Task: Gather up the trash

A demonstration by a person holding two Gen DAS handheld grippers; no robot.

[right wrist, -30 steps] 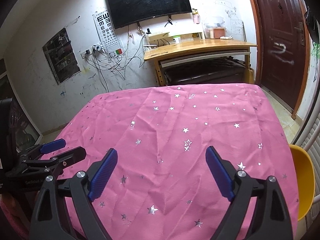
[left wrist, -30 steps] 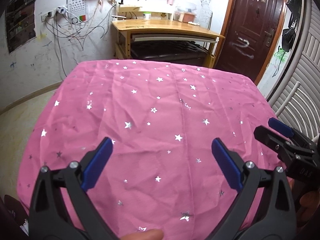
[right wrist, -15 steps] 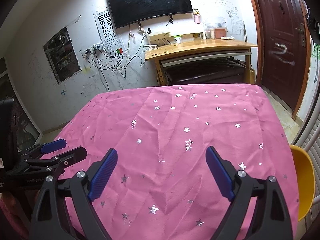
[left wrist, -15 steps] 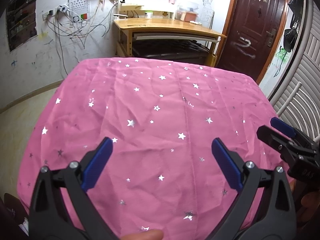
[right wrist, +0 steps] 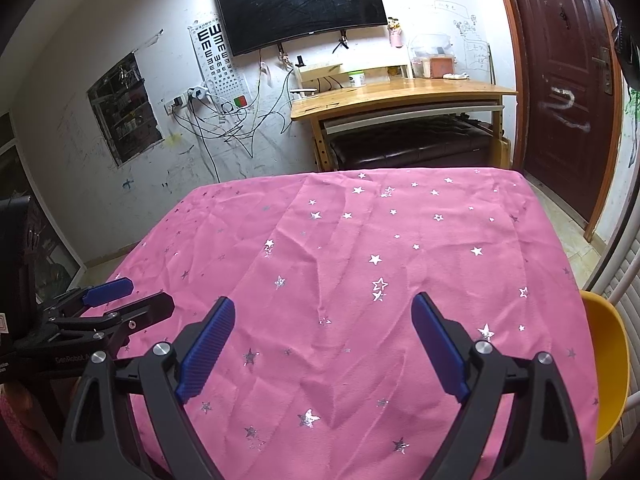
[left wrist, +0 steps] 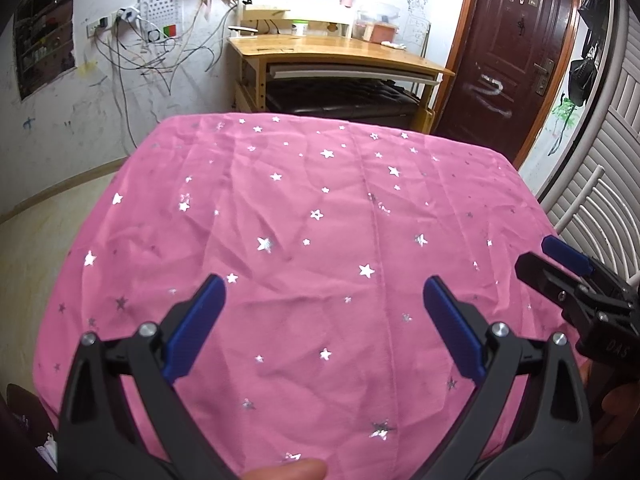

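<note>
Spread left tool (left wrist: 322,294) above tablecloth (left wrist: 320,208)

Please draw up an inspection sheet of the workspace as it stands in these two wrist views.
Surface: pink star-print cloth, wrinkled, covers the table.
Job's things: nothing seen; no trash on the cloth.
Clutter: nothing seen on the cloth.
Grippers: left gripper and right gripper over the near edge, jaws wide apart, empty.
Cables: tangle hanging from wall sockets.
Surroundings: wooden desk, wall screen, eye chart, brown door, yellow chair.
</note>
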